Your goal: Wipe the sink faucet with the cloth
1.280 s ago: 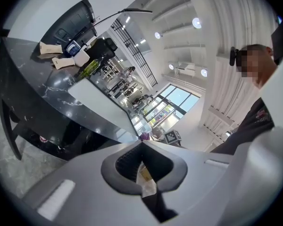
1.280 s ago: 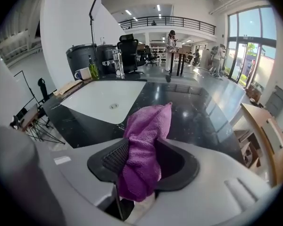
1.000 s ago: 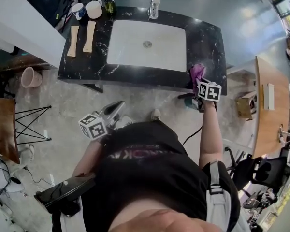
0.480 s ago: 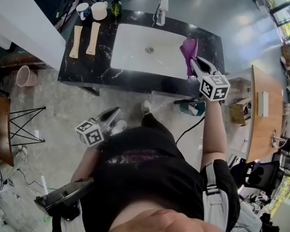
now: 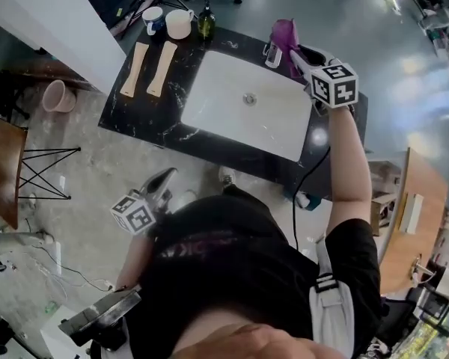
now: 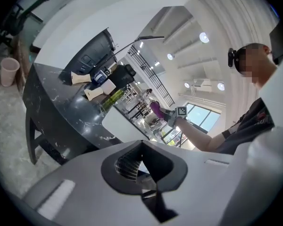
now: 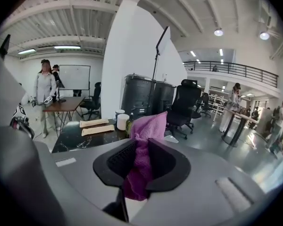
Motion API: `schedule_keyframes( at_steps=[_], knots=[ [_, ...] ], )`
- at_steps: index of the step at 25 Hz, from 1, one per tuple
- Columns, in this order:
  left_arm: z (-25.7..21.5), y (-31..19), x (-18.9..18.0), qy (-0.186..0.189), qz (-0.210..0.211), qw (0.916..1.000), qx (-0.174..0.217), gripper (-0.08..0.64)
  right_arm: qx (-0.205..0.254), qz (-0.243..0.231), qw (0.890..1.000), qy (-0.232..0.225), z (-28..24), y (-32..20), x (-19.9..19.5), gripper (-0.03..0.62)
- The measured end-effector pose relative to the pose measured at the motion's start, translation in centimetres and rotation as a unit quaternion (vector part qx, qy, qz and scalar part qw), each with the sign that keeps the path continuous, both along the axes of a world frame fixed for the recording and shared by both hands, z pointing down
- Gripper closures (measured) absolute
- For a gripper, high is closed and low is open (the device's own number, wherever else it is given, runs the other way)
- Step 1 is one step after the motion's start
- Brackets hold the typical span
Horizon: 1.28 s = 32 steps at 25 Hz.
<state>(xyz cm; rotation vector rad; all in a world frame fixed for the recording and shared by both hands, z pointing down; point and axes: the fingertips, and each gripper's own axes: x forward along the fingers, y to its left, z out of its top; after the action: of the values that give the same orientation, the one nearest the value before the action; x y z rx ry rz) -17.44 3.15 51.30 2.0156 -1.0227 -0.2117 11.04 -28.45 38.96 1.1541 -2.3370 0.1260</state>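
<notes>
The white sink point(image 5: 243, 103) is set in a black marble counter point(image 5: 153, 114), with the chrome faucet point(image 5: 272, 53) at its back edge. My right gripper point(image 5: 295, 53) reaches over the counter's back right part and is shut on a purple cloth point(image 5: 285, 34), which hangs just right of the faucet; whether they touch I cannot tell. In the right gripper view the cloth point(image 7: 148, 126) is bunched between the jaws and sticks out above them. My left gripper point(image 5: 163, 182) hangs low in front of the counter, shut and holding nothing point(image 6: 141, 142).
Two wooden boards point(image 5: 137, 68) lie on the counter's left part. Behind them stand two mugs point(image 5: 181, 23) and a green bottle point(image 5: 206, 22). A pink bin point(image 5: 60, 94) sits on the floor at the left. A wooden table point(image 5: 404, 223) stands to the right.
My right gripper has lifted the cloth from the counter's front right corner and carried it across to the back, beside the faucet. My left gripper has shifted only slightly.
</notes>
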Motion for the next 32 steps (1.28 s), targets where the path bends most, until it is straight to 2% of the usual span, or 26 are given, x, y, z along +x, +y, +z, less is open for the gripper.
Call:
schedule_keyframes(
  at_steps=[5, 7, 9, 12, 17, 22, 28, 32],
  knots=[
    [0.3, -1.8, 1.3, -0.015, -0.047, 0.9987, -0.010, 0.568, -0.054, -0.051, 0.996, 0.051, 3.4, -6.6, -0.4, 0.503],
    [0.8, -2.2, 1.8, -0.021, -0.059, 0.9979, -0.018, 0.568, -0.057, -0.060, 0.994, 0.065, 4.1, -8.9, 0.0, 0.503],
    [1.3, -2.3, 1.9, -0.024, -0.075, 0.9965, -0.028, 0.568, -0.050, -0.057, 0.994, 0.080, 4.2, -11.4, 0.6, 0.503],
    [1.8, -2.2, 2.2, -0.026, -0.095, 0.9943, -0.041, 0.567, -0.058, -0.044, 0.995, 0.072, 4.4, -14.9, 1.3, 0.503],
    [1.6, -2.6, 2.7, -0.034, -0.096, 0.9940, -0.041, 0.568, -0.072, -0.022, 0.995, 0.060, 4.9, -18.1, 1.5, 0.506],
    [1.1, -2.8, 2.8, -0.036, -0.084, 0.9952, -0.033, 0.567, -0.059, -0.020, 0.997, 0.038, 4.4, -15.5, 1.5, 0.508],
    [0.9, -2.7, 2.4, -0.028, -0.066, 0.9971, -0.028, 0.567, -0.003, -0.079, 0.995, 0.054, 3.7, -4.5, -0.9, 0.508],
    [0.7, -2.7, 2.4, -0.027, -0.055, 0.9977, -0.027, 0.567, -0.021, -0.100, 0.992, 0.073, 7.2, 0.0, -2.1, 0.508]
  ],
)
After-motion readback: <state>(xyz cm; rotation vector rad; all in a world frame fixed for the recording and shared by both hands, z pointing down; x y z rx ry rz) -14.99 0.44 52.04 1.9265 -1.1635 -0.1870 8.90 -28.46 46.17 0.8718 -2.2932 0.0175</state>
